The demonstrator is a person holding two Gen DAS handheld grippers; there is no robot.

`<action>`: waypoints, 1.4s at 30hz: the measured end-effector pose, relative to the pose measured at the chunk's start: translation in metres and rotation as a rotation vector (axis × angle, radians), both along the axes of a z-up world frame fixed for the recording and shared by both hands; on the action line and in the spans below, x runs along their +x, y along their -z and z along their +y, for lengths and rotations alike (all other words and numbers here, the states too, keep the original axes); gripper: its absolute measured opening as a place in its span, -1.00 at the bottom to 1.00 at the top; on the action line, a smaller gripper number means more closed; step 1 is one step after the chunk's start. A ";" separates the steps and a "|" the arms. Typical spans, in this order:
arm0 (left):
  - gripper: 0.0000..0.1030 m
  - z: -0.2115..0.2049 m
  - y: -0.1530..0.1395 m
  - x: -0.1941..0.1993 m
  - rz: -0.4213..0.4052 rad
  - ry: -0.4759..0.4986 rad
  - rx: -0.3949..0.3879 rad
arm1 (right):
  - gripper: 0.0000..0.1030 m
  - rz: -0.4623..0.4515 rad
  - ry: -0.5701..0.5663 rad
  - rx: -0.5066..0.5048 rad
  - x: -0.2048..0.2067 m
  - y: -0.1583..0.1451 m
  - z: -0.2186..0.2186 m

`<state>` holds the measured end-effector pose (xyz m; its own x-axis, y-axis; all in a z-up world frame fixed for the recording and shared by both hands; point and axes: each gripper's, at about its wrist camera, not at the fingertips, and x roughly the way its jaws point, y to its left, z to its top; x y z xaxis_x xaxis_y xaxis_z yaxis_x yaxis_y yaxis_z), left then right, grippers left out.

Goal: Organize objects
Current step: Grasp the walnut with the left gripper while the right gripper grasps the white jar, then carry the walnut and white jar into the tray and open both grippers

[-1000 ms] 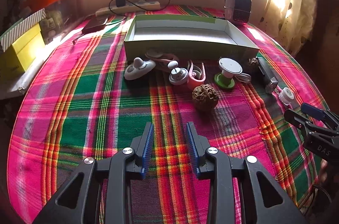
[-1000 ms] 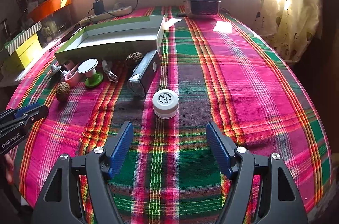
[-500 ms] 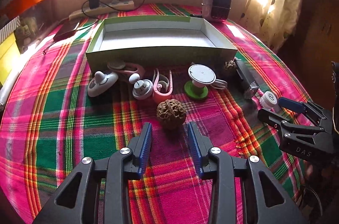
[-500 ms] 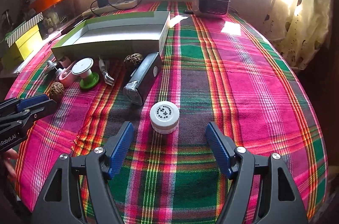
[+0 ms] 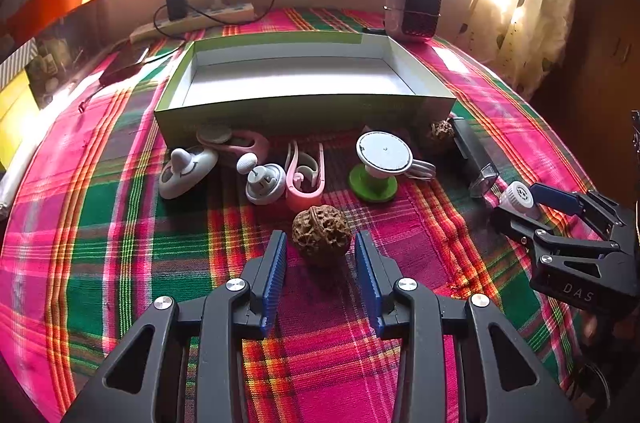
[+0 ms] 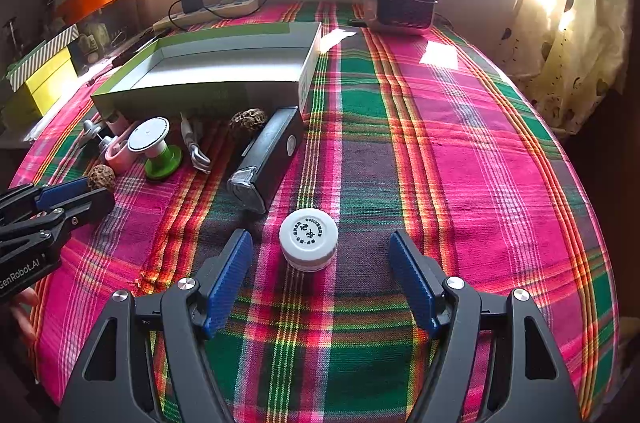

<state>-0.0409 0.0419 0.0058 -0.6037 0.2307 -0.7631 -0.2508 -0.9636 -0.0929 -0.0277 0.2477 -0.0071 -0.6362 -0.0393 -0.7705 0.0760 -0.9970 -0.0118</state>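
**Claws close in on walnut and jar**

A green box lies on the plaid bench. In front of it, the left claw, released and just opened wider, flanks a walnut; the right claw, released, straddles a white jar.

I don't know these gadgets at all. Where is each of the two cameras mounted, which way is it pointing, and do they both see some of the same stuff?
Left wrist view: sits on the left gripper, looking forward and down along its open fingers at a walnut and the green box; the right gripper shows at the right edge.
Right wrist view: sits on the right gripper, looking down at a white jar between its open fingers; the left gripper shows at the left edge.
Shared: the walnut, box, jar, black case and plaid cloth.
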 end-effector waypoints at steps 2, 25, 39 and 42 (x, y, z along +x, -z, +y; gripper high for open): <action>-0.36 0.001 0.001 -0.002 0.001 -0.003 -0.007 | 0.38 0.001 0.000 -0.003 -0.002 0.000 0.001; -0.47 0.000 0.001 -0.006 0.003 -0.026 -0.001 | -0.17 0.019 0.021 -0.002 -0.001 -0.003 0.004; -0.48 0.000 0.000 -0.005 0.003 -0.026 -0.001 | -0.44 0.026 0.014 0.002 0.001 -0.003 0.001; -0.48 0.001 -0.001 -0.005 0.002 -0.022 -0.005 | -0.44 0.026 0.014 0.006 0.001 -0.002 0.000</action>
